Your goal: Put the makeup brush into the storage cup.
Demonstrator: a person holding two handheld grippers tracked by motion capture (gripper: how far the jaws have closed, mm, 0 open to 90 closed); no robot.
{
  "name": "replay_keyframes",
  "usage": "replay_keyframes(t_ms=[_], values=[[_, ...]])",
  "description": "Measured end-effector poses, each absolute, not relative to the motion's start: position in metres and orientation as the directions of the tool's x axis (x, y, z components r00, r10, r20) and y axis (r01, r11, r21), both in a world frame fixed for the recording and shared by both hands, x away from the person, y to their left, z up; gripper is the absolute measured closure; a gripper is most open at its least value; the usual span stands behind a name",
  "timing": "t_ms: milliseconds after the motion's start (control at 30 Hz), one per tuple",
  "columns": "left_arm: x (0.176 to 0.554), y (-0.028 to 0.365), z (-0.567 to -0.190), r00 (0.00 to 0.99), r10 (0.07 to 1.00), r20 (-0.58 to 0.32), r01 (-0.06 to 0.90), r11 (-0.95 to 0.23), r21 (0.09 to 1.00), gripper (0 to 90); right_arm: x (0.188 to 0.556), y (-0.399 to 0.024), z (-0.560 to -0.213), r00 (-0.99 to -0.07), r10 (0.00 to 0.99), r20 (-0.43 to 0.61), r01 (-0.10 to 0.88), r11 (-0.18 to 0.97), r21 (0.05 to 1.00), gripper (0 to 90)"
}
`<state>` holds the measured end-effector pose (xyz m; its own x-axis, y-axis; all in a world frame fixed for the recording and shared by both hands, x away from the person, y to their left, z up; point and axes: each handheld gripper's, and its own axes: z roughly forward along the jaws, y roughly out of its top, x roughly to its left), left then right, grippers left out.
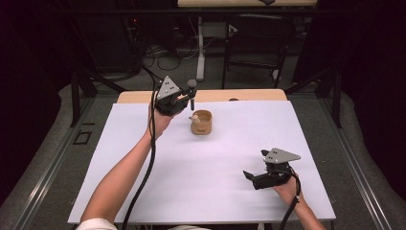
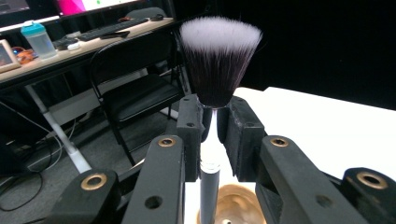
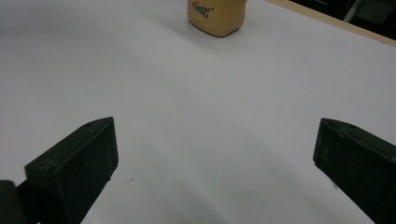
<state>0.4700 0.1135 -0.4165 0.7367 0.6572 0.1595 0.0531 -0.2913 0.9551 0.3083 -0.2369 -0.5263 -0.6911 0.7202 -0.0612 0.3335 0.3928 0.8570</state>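
You are holding a makeup brush point(image 2: 219, 60) in your left gripper point(image 1: 184, 98), and the jaws are closing on its thin handle just below the bristles. In the left gripper view the brush is standing along the line of the jaws: the white-tipped dark bristles are pointing away from the camera, and the dark handle is running back down between the jaws toward the camera. In the high view the brush is standing almost upright, its long axis near vertical, with the bristle head on top. It is hanging just above and to the left of a small tan cup point(image 1: 201, 122), which is sitting on the white sheet point(image 1: 210, 182) near the far middle of the table. Your right gripper point(image 1: 256, 175) is resting low over the sheet at the near right, well apart from the cup. Its jaws are standing wide and are holding nothing.
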Motion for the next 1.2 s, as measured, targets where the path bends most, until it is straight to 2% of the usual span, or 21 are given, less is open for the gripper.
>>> replay_keyframes(t_ms=[667, 1200], values=[[0.481, 0.108, -0.425, 0.726, 0.676, 0.122, 0.059, -0.239, 0.969, 77.2, 0.308, -0.236, -0.524, -0.694, 0.717, -0.059, 0.327, 0.388, 0.861, 0.0], [0.489, 0.096, -0.441, 0.736, 0.673, 0.072, 0.107, -0.221, 0.969, 77.2, 0.307, -0.237, -0.523, -0.696, 0.715, -0.06, 0.33, 0.393, 0.858, 0.0]])
